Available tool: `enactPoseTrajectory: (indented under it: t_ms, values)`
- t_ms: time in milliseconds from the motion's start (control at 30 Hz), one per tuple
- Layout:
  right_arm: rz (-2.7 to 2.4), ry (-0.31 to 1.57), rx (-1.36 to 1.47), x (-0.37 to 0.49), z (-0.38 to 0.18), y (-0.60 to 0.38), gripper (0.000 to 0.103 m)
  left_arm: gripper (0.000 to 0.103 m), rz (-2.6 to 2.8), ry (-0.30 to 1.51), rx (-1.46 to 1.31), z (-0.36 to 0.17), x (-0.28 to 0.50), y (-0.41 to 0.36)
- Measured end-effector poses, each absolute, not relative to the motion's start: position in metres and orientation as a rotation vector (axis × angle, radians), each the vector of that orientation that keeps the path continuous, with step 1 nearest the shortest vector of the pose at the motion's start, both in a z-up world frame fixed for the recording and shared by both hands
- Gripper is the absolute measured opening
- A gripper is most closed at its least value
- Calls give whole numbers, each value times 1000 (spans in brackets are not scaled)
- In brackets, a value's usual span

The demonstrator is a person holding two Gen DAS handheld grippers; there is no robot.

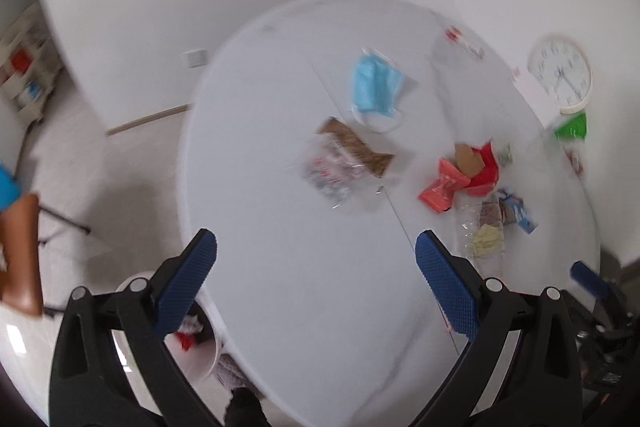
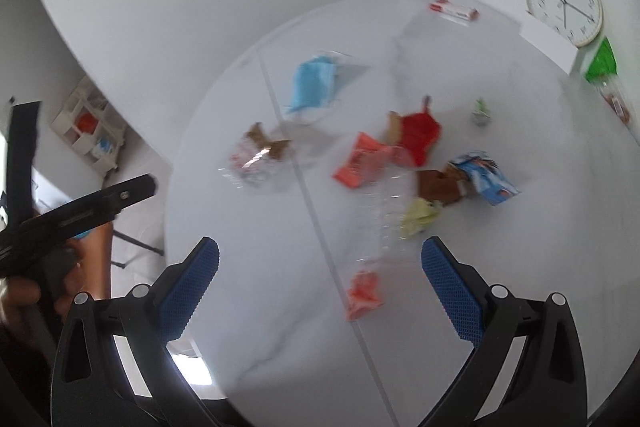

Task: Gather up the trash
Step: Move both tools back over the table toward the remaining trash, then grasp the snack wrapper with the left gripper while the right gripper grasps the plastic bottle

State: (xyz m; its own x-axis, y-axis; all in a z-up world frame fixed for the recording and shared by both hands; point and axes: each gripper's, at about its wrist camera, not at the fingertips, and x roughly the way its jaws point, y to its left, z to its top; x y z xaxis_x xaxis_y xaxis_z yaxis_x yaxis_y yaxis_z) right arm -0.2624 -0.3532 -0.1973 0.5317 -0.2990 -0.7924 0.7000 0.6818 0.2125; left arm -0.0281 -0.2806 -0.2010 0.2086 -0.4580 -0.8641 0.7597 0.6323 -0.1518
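Note:
Trash lies scattered on a white table (image 1: 280,267). A blue face mask (image 1: 374,87) (image 2: 314,85) lies far. A clear bag over brown paper (image 1: 344,159) (image 2: 260,157) lies mid-table. Red wrappers (image 1: 464,175) (image 2: 396,143), a blue snack packet (image 2: 486,179), yellow crumpled paper (image 2: 420,213) and a small red scrap (image 2: 362,293) lie to the right. My left gripper (image 1: 316,279) is open and empty above the near table edge. My right gripper (image 2: 320,283) is open and empty, above the table with the red scrap between its fingers in view.
A white bin (image 1: 192,343) holding trash stands on the floor below the table's left edge. A wall clock (image 2: 564,1) leans at the far right beside a green packet (image 2: 602,61). A white shelf unit (image 2: 90,125) stands on the floor at left.

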Motion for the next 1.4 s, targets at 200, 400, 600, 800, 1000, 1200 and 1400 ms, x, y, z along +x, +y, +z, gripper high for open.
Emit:
enactPoseTrajectory:
  t_ms: [200, 400, 600, 800, 1000, 1200, 1400]
  values:
    - [-686, 808, 600, -269, -214, -394, 100, 95, -744, 1252, 277, -243, 4, -347]
    - [-667, 795, 701, -272, -231, -427, 100, 95, -465, 1394, 48, -267, 33, -384]
    - [-658, 789, 689, -277, -237, -453, 100, 95, -229, 1410, 0, -294, 39, -406]
    - [-651, 770, 727, -294, -247, -470, 100, 95, -153, 1453, 48, -320, 38, -418]
    - [-627, 788, 729, -300, -259, -471, 100, 71, -221, 1477, 84, -330, 32, -416]
    - [-581, 808, 721, -286, -269, -462, 100, 51, -385, 1401, 155, -319, 21, -414]
    - [-590, 877, 720, -249, -287, -460, 100, 48, -510, 1331, 194, -296, 7, -393]
